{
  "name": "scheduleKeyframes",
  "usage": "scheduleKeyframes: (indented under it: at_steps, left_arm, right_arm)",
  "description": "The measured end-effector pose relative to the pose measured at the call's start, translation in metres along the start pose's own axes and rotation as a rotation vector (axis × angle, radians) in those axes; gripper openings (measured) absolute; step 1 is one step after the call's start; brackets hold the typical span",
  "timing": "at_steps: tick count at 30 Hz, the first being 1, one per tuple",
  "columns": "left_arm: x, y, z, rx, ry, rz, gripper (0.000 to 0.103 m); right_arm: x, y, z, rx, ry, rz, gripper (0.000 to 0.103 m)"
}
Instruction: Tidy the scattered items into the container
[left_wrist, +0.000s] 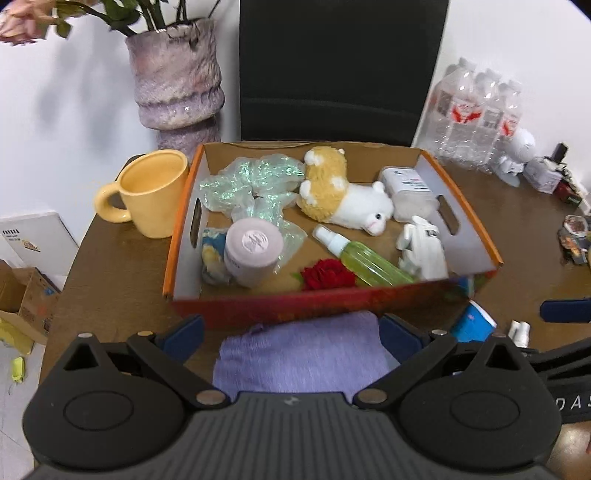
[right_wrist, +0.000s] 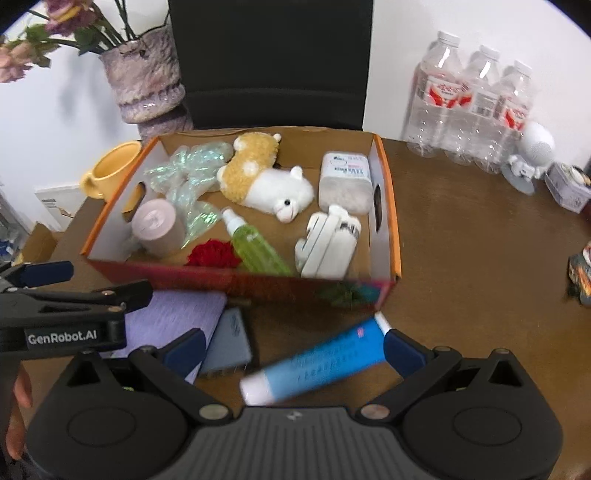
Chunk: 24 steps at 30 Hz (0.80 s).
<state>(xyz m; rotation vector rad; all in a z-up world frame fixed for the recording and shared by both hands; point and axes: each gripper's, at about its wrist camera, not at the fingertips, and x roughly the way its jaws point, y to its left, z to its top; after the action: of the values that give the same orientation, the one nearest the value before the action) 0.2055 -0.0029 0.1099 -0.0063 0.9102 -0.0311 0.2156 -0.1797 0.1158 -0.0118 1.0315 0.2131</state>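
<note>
An orange-rimmed cardboard box (left_wrist: 458, 206) (right_wrist: 386, 177) holds a plush alpaca (left_wrist: 354, 206), a green spray bottle (left_wrist: 369, 262), a red rose (left_wrist: 325, 275), a pink cylinder (left_wrist: 251, 254), an iridescent bag (left_wrist: 243, 184) and white containers. In front of the box lies a purple cloth (left_wrist: 299, 354) (right_wrist: 173, 317), between the fingers of my open left gripper (left_wrist: 291, 332) (right_wrist: 109, 277). A blue tube (right_wrist: 317, 365) (left_wrist: 476, 321) lies slantwise on the table between the fingers of my open right gripper (right_wrist: 293, 349). A grey-blue flat item (right_wrist: 229, 343) rests beside the cloth.
A yellow mug (left_wrist: 151, 192) stands left of the box, with a mottled vase (left_wrist: 177, 81) behind it. A black chair back (left_wrist: 340, 66) rises behind the box. A pack of water bottles (right_wrist: 472, 103) and small clutter (right_wrist: 569, 184) occupy the right. Brown tabletop (right_wrist: 480, 258) lies open to the box's right.
</note>
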Motion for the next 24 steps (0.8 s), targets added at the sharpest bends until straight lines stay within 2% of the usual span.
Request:
scheduleKeyframes:
  at_steps: [9,16,18,20,24]
  left_arm:
    - [-0.039,-0.018,-0.065,0.046,-0.044,0.012,0.103]
    - [-0.038,-0.019,-0.123,0.039,-0.043,0.009,0.103]
    - [-0.04,-0.023,-0.14,0.047,-0.078,0.021,0.103]
    - [-0.046,-0.026,-0.156,0.045,-0.144,0.032,0.103]
    - [-0.058,-0.025,-0.199,0.025,-0.287,0.039,0.103]
  right_arm:
    - [-0.027,-0.007,-0.075,0.05,-0.009,0.063,0.103]
    - [-0.019,-0.013,-0.135,0.055,-0.013,0.071,0.103]
    - [-0.017,-0.014,-0.149,0.075,-0.034,0.082,0.103]
    - [-0.018,-0.013,-0.165,0.089,-0.082,0.074,0.103]
    - [-0.025,-0.007,-0.198,0.069,-0.227,-0.004,0.103]
